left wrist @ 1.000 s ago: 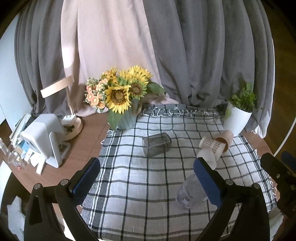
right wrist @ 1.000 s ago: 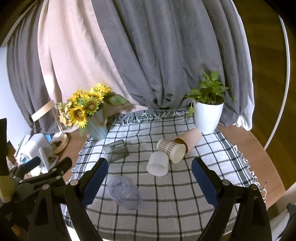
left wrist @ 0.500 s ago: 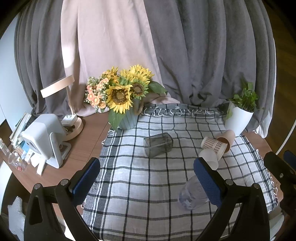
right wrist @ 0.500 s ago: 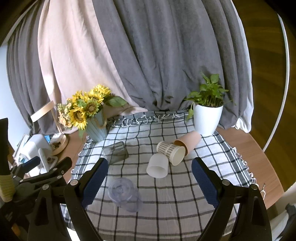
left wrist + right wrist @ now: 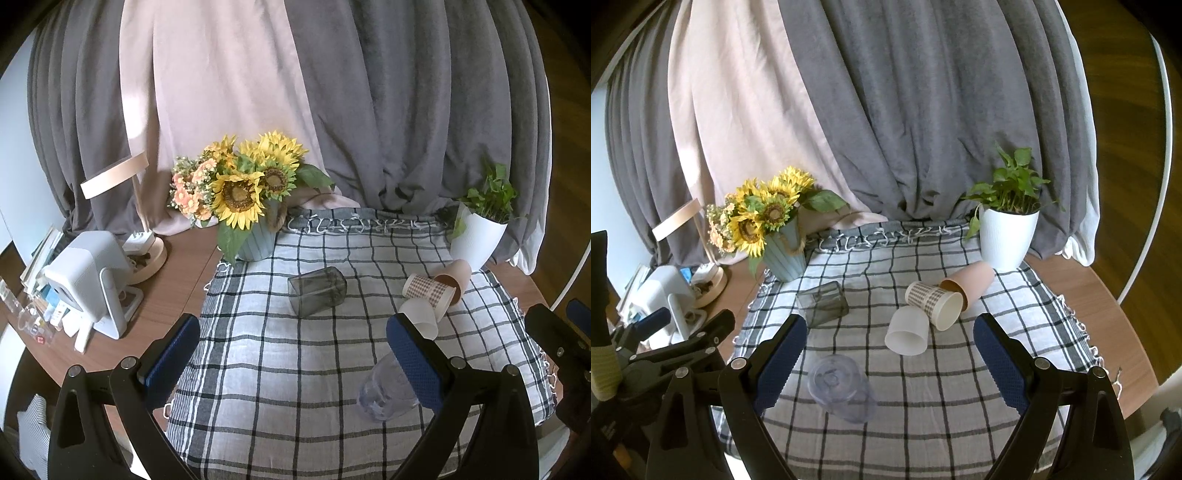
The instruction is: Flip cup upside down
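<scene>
Several cups lie on their sides on a checked cloth: a clear plastic cup nearest, a white cup, a checked paper cup, a pink cup, and a smoky square glass. My left gripper is open and empty above the cloth's near edge. My right gripper is open and empty, with the clear and white cups between its fingers in view.
A sunflower vase stands at the back left of the cloth, a white potted plant at the back right. A white device and a lamp base sit on the wooden table to the left. Curtains hang behind.
Both views have drawn back and risen slightly, so the cups sit a little farther away. No cup has moved and both grippers stay open.
</scene>
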`<act>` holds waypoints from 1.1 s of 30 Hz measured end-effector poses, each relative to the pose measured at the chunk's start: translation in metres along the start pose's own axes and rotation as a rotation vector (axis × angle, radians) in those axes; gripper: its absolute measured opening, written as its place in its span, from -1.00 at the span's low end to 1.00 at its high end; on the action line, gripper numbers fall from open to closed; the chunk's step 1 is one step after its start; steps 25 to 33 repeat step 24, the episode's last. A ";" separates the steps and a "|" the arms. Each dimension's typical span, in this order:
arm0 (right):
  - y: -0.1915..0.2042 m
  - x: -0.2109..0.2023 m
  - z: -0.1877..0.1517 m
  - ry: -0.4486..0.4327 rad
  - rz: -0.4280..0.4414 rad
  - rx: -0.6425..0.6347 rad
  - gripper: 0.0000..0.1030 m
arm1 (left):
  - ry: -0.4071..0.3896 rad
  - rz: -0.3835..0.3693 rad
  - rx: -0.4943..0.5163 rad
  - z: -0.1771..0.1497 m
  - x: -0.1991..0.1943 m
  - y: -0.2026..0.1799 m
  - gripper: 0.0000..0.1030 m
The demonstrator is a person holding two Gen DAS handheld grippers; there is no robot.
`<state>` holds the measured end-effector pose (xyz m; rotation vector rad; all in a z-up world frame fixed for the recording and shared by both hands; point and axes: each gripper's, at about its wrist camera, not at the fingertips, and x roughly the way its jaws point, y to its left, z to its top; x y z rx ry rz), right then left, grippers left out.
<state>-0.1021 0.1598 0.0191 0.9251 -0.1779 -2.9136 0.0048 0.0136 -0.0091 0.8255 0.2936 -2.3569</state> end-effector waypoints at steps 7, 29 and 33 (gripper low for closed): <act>-0.003 0.005 -0.002 0.004 -0.006 0.005 0.79 | -0.002 -0.004 0.015 0.003 0.004 -0.003 1.00; -0.004 0.008 -0.001 0.009 -0.017 0.008 0.79 | -0.002 -0.034 0.041 0.003 0.007 -0.003 1.00; -0.004 0.008 -0.001 0.009 -0.017 0.008 0.79 | -0.002 -0.034 0.041 0.003 0.007 -0.003 1.00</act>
